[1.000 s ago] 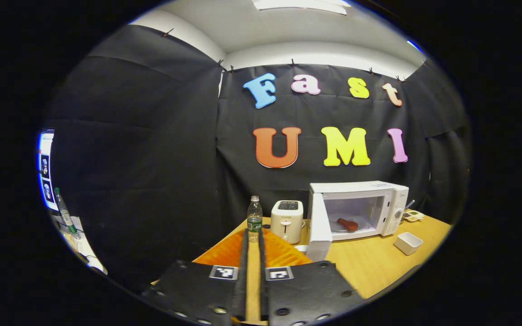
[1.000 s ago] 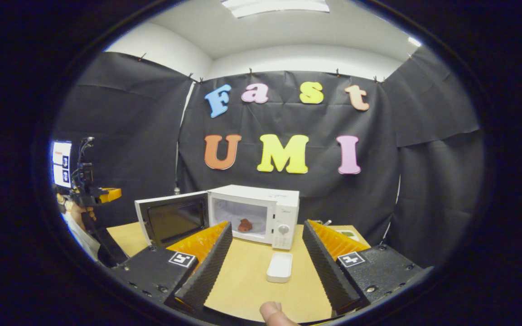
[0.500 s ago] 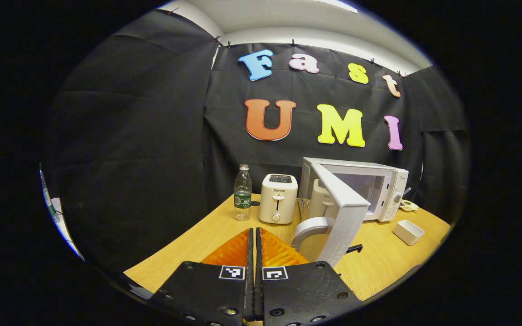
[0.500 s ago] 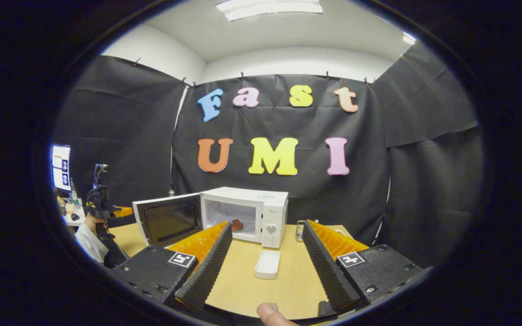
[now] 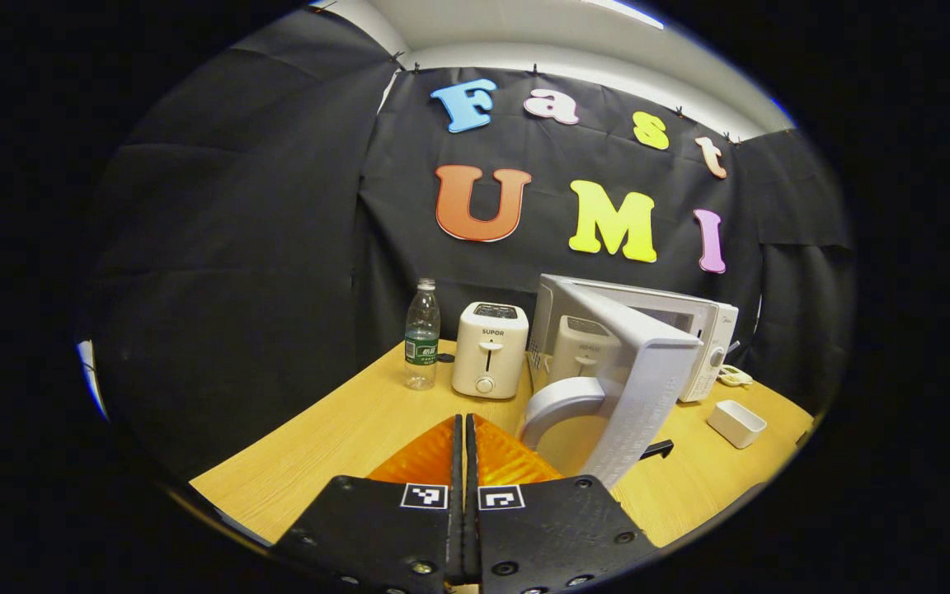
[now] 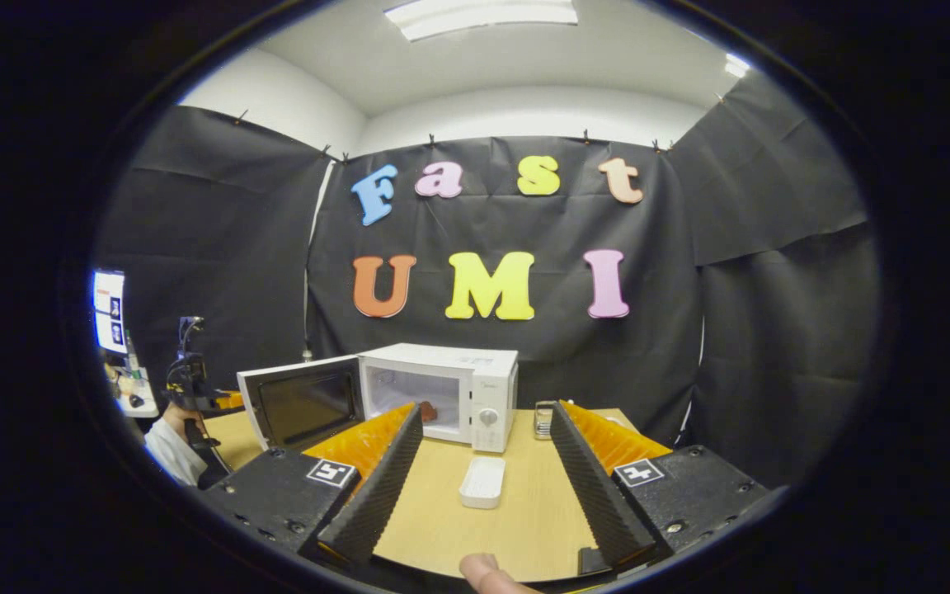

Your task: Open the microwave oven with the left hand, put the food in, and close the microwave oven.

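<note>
The white microwave (image 6: 442,384) stands at the back of the wooden table (image 6: 516,511) with its door (image 6: 302,404) swung open to the left. A reddish-brown piece of food (image 6: 427,410) lies inside. In the left gripper view I face the door's outer side (image 5: 648,384), and its curved handle (image 5: 553,404) is just right of and beyond my left gripper (image 5: 463,422), which is shut on nothing. In the right gripper view the left gripper (image 6: 195,394) shows far left in a hand. My right gripper (image 6: 485,408) is open and empty, well back from the oven.
A white toaster (image 5: 487,348) and a clear water bottle (image 5: 421,342) stand left of the microwave. A small white dish (image 6: 482,483) lies in front of the oven, also seen as the dish (image 5: 736,422). A thumb (image 6: 482,569) shows at the bottom edge.
My left gripper has closed fully and come round to the outer side of the open door, nearer its handle. The right gripper has drawn back a little. The door has hardly moved.
</note>
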`<state>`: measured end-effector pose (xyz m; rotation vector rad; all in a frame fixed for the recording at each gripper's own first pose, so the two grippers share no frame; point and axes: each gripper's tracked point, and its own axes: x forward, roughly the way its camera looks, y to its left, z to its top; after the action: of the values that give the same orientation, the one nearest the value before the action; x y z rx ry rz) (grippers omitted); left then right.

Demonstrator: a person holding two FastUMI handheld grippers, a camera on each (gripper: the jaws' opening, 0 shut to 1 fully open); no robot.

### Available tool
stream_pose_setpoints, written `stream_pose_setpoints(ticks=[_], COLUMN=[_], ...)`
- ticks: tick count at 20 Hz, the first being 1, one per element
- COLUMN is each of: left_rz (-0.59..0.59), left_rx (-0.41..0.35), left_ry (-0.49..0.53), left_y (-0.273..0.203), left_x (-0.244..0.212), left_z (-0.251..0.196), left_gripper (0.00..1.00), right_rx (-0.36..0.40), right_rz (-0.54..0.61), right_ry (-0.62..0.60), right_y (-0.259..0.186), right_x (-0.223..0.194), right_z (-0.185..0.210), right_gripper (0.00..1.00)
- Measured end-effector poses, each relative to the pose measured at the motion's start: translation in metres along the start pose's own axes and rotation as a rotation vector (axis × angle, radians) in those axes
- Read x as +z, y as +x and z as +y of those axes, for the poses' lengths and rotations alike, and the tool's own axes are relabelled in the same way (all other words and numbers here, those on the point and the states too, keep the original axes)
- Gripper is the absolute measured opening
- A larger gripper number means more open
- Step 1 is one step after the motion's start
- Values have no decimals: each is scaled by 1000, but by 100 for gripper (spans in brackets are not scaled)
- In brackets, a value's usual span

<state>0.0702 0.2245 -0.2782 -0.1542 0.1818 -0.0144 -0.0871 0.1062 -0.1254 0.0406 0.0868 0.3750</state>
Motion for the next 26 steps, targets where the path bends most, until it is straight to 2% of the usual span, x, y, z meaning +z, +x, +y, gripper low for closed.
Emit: stream_pose_setpoints(ticks=[7,8,9,12,13,14,15,16,17,18,19,20,21,22,26], left_rz=[-16,-16,-13,4,8,10,11,11,19,27,30,34,26,16,-5], left_rx=[-124,-148,-169,-207,-218,-236,-253,-268,-284,-300,-317,-338,-358,-372,-432], left_ry=[47,52,55,64,68,70,72,72,72,68,68,74,86,91,95], left_y=[-9,-9,-9,-1,2,3,5,8,10,13,15,17,18,20,38], left_x=[6,6,6,0,-2,-3,-4,-5,-8,-10,-11,-12,-12,-10,-6], left_z=[-55,-66,-76,-103,-111,-122,-132,-141,-149,-159,-168,-179,-188,-196,-236], left_gripper=[0,10,0,0,0,10,0,0,10,0,0,0,0,0,0], right_rx=[-17,-20,-26,-33,-27,-21,-19,-23,-29,-36,-45,-53,-59,-65,-85], right_rz=[0,-2,-5,-7,-6,-5,-4,-7,-10,-14,-17,-18,-19,-20,-14], right_ry=[7,4,4,5,13,21,29,36,39,40,41,39,34,31,31], right_y=[-5,-6,-6,-9,-11,-13,-13,-14,-15,-16,-15,-15,-16,-16,-18], right_x=[-2,-1,-1,-2,-1,-1,-1,1,1,2,1,1,-1,-1,-5], right_z=[-10,-12,-15,-21,-21,-22,-25,-28,-33,-37,-41,-45,-48,-52,-64], right_gripper=[99,91,99,99,91,99,99,99,99,99,91,91,99,91,91])
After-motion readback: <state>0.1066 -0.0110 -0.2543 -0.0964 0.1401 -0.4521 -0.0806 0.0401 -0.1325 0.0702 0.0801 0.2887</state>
